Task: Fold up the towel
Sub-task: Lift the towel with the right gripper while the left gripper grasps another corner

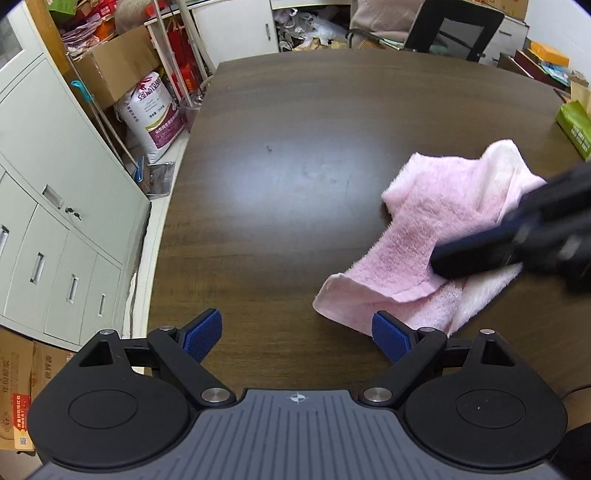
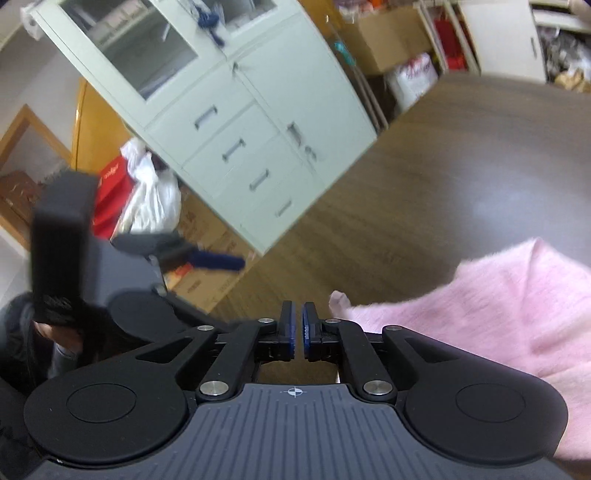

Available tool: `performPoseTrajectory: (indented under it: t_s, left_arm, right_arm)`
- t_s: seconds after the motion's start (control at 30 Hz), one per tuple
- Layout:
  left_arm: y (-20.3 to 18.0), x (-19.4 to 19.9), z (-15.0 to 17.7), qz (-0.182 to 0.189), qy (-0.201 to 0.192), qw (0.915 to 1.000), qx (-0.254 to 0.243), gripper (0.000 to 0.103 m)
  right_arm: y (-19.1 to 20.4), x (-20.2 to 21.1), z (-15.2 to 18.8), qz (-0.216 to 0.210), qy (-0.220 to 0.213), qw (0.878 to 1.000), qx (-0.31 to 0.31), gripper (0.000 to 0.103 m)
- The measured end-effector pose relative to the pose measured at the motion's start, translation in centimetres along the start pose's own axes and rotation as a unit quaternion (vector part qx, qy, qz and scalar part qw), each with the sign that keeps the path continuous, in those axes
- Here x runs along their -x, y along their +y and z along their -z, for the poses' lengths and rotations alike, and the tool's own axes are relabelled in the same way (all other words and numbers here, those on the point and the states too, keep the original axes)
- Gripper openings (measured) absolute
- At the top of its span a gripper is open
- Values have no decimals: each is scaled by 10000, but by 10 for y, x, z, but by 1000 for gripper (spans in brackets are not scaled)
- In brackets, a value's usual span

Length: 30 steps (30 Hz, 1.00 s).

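A pink towel [image 1: 436, 221] lies crumpled on the dark wooden table [image 1: 295, 147], right of centre, with one edge folded over. My left gripper [image 1: 297, 334] hovers open above the table's near edge. Its right blue pad sits just beside the towel's near corner and nothing is between its fingers. My right gripper [image 1: 439, 260] comes in blurred from the right, its tip over the towel. In the right wrist view its jaws [image 2: 298, 328] are closed to a thin gap with nothing visibly between them. The towel [image 2: 498, 306] lies just to their right.
A grey drawer cabinet [image 1: 55, 184] stands left of the table, beside a white sack [image 1: 151, 114] and cardboard boxes. A green packet [image 1: 576, 129] rests at the table's right edge. A black chair [image 1: 454, 29] stands beyond the far edge.
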<state>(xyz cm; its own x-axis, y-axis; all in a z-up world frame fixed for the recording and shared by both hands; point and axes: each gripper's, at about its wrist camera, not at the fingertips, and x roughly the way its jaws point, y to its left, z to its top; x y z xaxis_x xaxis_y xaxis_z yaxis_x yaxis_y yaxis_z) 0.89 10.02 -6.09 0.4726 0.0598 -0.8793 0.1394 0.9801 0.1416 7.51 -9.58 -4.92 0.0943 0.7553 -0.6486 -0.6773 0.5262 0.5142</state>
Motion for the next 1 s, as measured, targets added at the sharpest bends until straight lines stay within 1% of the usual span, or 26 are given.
performPoseTrajectory:
  t_s: [0.07,0.1,0.13,0.17,0.2,0.23,0.27,0.33,0.37,0.43,0.47,0.5,0.53,0.57,0.6,0.63,0.7,0.87,0.9,0.97,1.0]
  left_arm:
    - [-5,-4,2,-3,-32,9998,-193,91]
    - [-8,-6,3,-5,-49,9996,-289,91]
    - [-10,-8,4,-6,-65,9992,-385,91]
    - [-13,-10,5,-8,-81,9988,-482,91]
    - [-15,-12,6,-9,-97,9983,-578,91]
    - [-18,-14,7,-11,-113,9977,-674,91]
    - [-20,-16,8,-13,-130,9969,-770,91]
    - [-25,-20,10,-16,-162,9952,-962,91]
    - [-30,-19,13,39,-199,9930,-1166,91]
    - [-38,-18,17,97,-308,9891,-1436,91]
    - [-40,-20,16,129,-308,9886,-1469,91]
    - [-42,-21,15,162,-302,9882,-1493,88]
    - [-42,-25,14,180,-261,9885,-1482,80]
    - [-43,-29,14,161,-199,9886,-1482,74]
    - [-43,-34,13,138,-135,9888,-1483,65]
    - [-42,-39,13,86,-67,9889,-1484,60]
    - [-40,-47,13,-24,70,9889,-1486,55]
    - [-37,-54,14,-97,156,9851,-1708,55]
    - [-40,-57,14,-91,165,9847,-1730,54]
    - [-44,-65,14,-42,240,9836,-1788,48]
    - [-46,-68,13,-8,291,9828,-1826,43]
  right_arm:
    - [-12,10,-1,520,-25,9986,-54,7]
    - [-20,15,-2,872,-6,9961,-95,7]
    - [-34,25,0,1355,15,9906,-166,7]
    - [-49,35,3,1722,30,9847,-275,7]
    - [-64,43,5,1953,38,9797,-462,7]
    - [-86,57,11,2271,45,9707,-784,8]
    - [-95,63,14,2382,35,9667,-934,8]
    - [-111,76,25,2561,-11,9589,-1218,8]
    - [-116,81,29,2620,-43,9557,-1343,8]
    - [-120,86,36,2585,-54,9536,-1539,8]
    - [-121,87,40,2556,-49,9539,-1573,8]
    - [-120,84,42,2533,-26,9541,-1598,8]
    - [-121,82,45,2521,14,9538,-1633,8]
    - [-120,78,47,2540,27,9530,-1651,8]
    - [-119,74,48,2558,39,9521,-1675,8]
    - [-120,73,50,2572,43,9510,-1714,8]
    - [-121,68,47,2576,25,9499,-1773,8]
    - [-132,66,43,2808,47,9437,-1750,8]
    - [-135,65,41,2849,43,9427,-1736,8]
    - [-141,64,36,2947,31,9403,-1701,8]
    - [-143,63,34,2998,32,9391,-1677,8]
